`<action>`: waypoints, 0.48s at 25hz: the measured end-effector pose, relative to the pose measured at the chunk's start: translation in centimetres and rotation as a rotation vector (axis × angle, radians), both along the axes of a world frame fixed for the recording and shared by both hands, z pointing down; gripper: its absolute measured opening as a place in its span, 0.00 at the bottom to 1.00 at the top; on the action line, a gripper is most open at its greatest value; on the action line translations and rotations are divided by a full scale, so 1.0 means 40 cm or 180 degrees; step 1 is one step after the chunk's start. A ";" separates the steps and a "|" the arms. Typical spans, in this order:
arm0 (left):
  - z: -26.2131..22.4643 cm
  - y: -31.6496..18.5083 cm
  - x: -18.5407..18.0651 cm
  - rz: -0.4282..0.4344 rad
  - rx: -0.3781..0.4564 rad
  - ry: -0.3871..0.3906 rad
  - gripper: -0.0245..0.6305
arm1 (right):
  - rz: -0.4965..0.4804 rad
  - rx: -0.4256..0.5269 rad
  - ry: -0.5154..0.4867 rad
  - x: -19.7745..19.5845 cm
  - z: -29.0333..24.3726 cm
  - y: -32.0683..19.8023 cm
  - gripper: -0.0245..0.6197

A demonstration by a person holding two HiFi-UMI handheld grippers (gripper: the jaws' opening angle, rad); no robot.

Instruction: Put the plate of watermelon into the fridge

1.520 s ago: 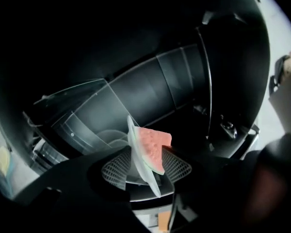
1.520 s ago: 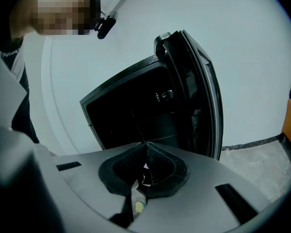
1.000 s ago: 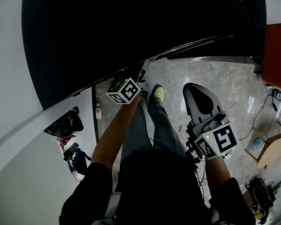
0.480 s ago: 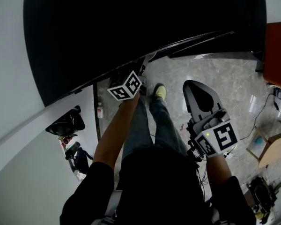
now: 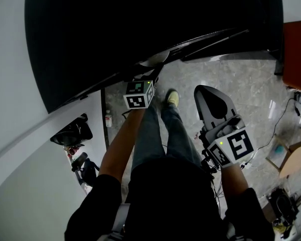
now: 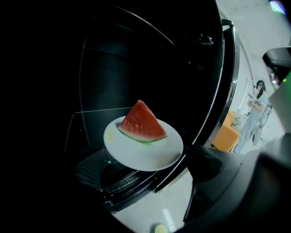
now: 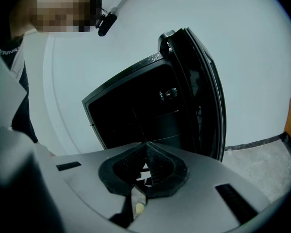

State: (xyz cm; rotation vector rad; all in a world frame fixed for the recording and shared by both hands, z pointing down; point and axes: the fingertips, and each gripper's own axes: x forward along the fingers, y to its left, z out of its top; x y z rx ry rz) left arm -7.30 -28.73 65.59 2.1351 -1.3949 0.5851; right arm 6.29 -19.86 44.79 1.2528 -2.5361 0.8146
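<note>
Left tool [image 5: 146, 75] just spread wide, clear of plate [image 6: 150, 155], watermelon wedge [image 6: 141, 123] on it, inside fridge [image 6: 150, 42], right tool [image 7: 145, 144] pressed together.

Grey marble floor [image 5: 231, 84]; white wall [image 7: 262, 57]; orange seat [image 5: 297, 54].

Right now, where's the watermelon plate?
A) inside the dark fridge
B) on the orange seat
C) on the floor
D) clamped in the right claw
A: the left gripper view shows the plate with its watermelon wedge inside the dark fridge, and the right claw is shut with nothing in it.
</note>
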 end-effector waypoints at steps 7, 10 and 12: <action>-0.021 0.039 -0.011 -0.0030 0.0061 0.0007 0.81 | -0.0015 0.0018 -0.0009 -0.010 -0.002 0.011 0.06; -0.039 0.075 0.023 0.0040 0.0049 0.0181 0.81 | -0.0013 0.0015 -0.0005 -0.007 -0.003 0.012 0.06; -0.050 0.092 0.052 0.0082 0.0039 0.0264 0.81 | -0.0006 0.0008 0.0000 -0.004 -0.002 0.012 0.06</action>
